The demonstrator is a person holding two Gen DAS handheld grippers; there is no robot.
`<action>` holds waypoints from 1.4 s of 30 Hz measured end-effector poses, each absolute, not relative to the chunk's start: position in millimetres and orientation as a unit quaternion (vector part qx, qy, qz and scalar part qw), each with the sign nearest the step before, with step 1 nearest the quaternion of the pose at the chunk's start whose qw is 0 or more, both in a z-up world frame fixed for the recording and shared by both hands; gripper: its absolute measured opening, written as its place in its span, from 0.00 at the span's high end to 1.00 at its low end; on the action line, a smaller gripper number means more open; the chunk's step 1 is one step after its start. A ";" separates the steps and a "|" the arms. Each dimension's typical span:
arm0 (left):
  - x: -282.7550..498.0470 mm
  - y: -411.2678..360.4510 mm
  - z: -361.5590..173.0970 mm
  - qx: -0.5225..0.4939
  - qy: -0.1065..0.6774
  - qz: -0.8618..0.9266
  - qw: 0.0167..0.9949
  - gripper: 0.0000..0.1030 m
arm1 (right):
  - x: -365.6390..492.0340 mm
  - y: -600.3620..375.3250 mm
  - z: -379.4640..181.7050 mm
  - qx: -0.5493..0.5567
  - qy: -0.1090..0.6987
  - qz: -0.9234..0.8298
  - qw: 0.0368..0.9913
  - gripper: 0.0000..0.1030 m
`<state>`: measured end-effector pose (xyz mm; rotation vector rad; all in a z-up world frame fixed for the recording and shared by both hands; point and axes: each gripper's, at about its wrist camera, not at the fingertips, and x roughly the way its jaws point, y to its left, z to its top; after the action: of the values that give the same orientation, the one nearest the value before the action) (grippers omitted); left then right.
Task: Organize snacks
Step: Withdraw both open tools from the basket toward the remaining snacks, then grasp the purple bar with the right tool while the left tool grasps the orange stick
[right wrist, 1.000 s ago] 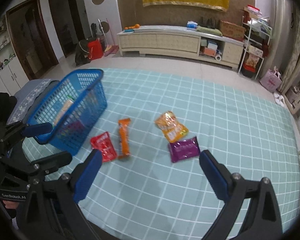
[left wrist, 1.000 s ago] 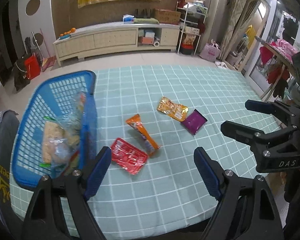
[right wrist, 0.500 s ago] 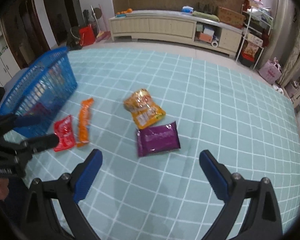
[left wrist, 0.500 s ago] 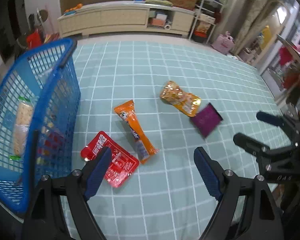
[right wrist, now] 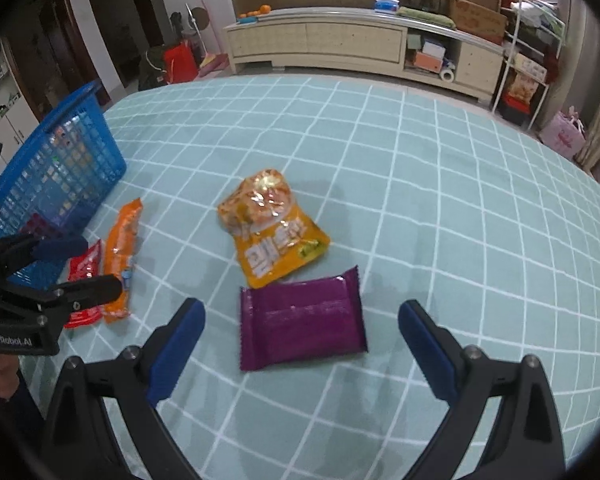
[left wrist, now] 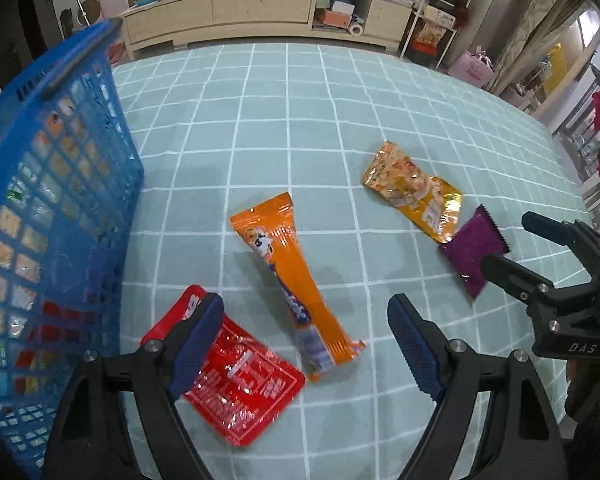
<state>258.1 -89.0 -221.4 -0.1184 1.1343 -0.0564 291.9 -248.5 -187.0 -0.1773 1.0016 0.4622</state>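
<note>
- Right now we hold our left gripper (left wrist: 306, 344) tilted down over the checked teal cloth (left wrist: 284, 120), its blue-padded jaws spread wide and pinching nothing.
- At about 7 o'clock in the left wrist view, the left pad overlaps the near corner of the red packet (left wrist: 240, 384), which lies flat on the cloth; we cannot tell whether the pad touches it.
- Just right of the red packet lies the long orange packet (left wrist: 288, 280), running from 11 o'clock down to 5 o'clock, its lower end between our left jaws.
- At 9 o'clock stands the blue basket (left wrist: 52, 184), with several snacks visible through its mesh wall.
- Our right gripper (right wrist: 302, 344) is also spread apart and holds nothing; the purple packet (right wrist: 300, 324) lies flat on the cloth between its two pads, clear of both.
- At 12 o'clock from the purple packet sits the yellow packet (right wrist: 274, 228), its lower edge right beside the purple one.
- In the right wrist view, the basket (right wrist: 60, 176) is at 9 o'clock, well apart from the purple packet.
</note>
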 end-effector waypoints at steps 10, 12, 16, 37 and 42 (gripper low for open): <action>262.2 -92.7 -238.8 -0.062 0.552 -0.037 0.831 0.40 | 295.1 -248.7 -206.9 -0.109 0.472 0.247 0.839 0.04; 262.0 -94.9 -238.9 -0.056 0.549 -0.034 0.833 0.48 | 295.8 -243.6 -211.3 -0.119 0.473 0.248 0.837 0.04; 263.2 -95.4 -238.8 -0.058 0.548 -0.037 0.834 0.70 | 292.8 -236.6 -217.6 -0.155 0.464 0.250 0.836 0.06; 225.5 -101.2 -185.4 -0.044 0.497 -0.102 0.861 0.85 | 261.2 -237.0 -186.7 -0.136 0.447 0.236 0.852 0.47; 206.7 -98.3 -154.5 -0.043 0.469 -0.117 0.874 0.85 | 240.2 -222.8 -156.4 -0.119 0.431 0.238 0.862 0.47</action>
<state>206.7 -98.3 -154.5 -0.0889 0.9793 -0.2443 240.2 -222.8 -156.4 -0.2492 0.9050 0.4994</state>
